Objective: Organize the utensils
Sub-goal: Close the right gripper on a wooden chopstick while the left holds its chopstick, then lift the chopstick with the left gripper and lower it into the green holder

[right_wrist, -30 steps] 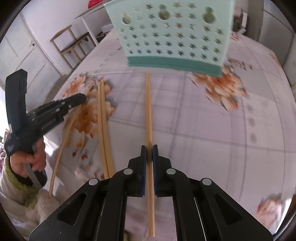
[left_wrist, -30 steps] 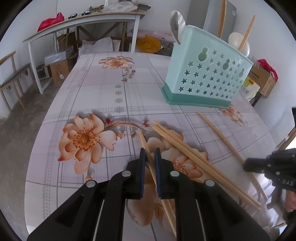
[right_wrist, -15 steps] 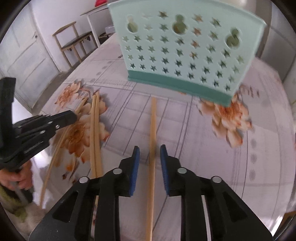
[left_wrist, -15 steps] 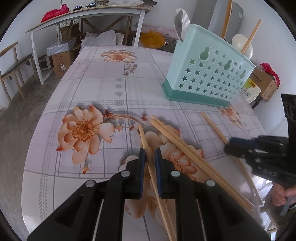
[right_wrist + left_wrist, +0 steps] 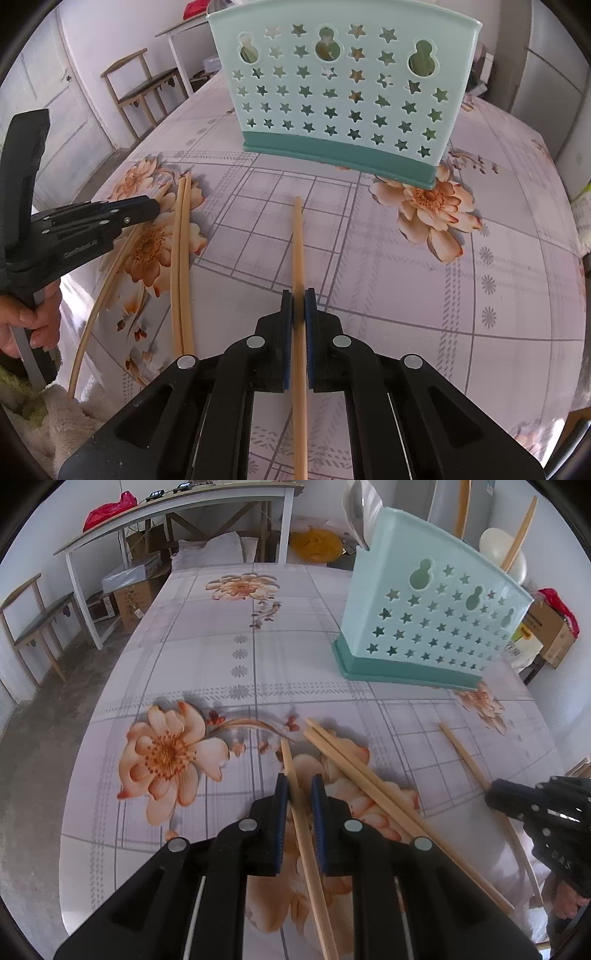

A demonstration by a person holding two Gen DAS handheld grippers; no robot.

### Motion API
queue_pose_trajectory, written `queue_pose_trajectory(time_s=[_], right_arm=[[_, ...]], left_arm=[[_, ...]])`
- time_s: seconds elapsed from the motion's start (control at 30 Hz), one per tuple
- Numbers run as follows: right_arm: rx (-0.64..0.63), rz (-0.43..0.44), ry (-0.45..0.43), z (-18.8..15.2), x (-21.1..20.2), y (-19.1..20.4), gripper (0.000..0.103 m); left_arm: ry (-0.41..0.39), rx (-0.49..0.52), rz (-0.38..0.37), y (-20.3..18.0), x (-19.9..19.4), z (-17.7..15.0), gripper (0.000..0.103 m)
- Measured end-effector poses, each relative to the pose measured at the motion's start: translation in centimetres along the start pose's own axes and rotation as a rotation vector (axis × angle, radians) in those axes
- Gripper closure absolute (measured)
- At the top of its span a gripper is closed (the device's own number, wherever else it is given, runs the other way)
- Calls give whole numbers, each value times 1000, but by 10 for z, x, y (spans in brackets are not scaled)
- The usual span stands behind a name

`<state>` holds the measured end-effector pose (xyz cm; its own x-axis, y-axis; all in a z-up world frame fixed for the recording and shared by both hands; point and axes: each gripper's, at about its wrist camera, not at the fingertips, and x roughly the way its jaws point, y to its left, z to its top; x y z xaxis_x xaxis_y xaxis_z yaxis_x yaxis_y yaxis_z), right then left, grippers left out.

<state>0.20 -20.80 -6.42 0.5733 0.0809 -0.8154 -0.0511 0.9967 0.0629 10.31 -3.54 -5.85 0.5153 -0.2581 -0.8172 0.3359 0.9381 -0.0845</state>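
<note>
A mint-green star-punched utensil holder (image 5: 424, 627) (image 5: 332, 85) stands on the flowered tablecloth (image 5: 221, 635), with a spoon (image 5: 356, 506) and chopsticks (image 5: 517, 535) upright in it. My left gripper (image 5: 297, 779) (image 5: 157, 208) is shut on one wooden chopstick (image 5: 288, 757), which runs slantwise between its pads. Just to its right lies a pair of chopsticks (image 5: 354, 768) (image 5: 181, 258). My right gripper (image 5: 299, 293) (image 5: 491, 797) is shut on another chopstick (image 5: 298, 240) (image 5: 461, 749) that points at the holder.
The table's left edge (image 5: 110, 701) drops to a bare floor. A white side table (image 5: 184, 502), a wooden chair (image 5: 144, 85) and cardboard boxes (image 5: 550, 635) stand around. A person's hand (image 5: 33, 321) holds the left gripper's handle.
The right gripper's jaws parted around its chopstick half a second ago and have shut on it again. The left gripper has kept its hold and hardly moved.
</note>
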Motion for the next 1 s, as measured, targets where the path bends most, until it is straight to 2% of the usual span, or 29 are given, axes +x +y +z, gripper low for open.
queue_pose_trajectory(time_s=[0.23,0.27,0.4,0.47,0.63,0.83,1.0], right_arm=[[18,21,-23,0,-3,-6,98],[20,23,-25,-1,-4,-6,98],[30,36,-32,-2,-4,-9,98],[34,40,-34,-2,-4,-10,98],[37,43,-36,-3,-5,-10,98],[37,41,-38,-5,-8,-11,98],[38,40,-38,-5,-8,-11,98]], left_arm=[[-21,30,57,-7,3,3,91],[-22,29,63,-7,3,3,96],[-22,-31,12,4,-1,5,98],[-56,-45,3,7,-12,8,98],[-164,-91,-81,18,-58,18,98],[-312,-108,-156,25,-115,27,98],[-395,-102,-193,23,-146,36,98]])
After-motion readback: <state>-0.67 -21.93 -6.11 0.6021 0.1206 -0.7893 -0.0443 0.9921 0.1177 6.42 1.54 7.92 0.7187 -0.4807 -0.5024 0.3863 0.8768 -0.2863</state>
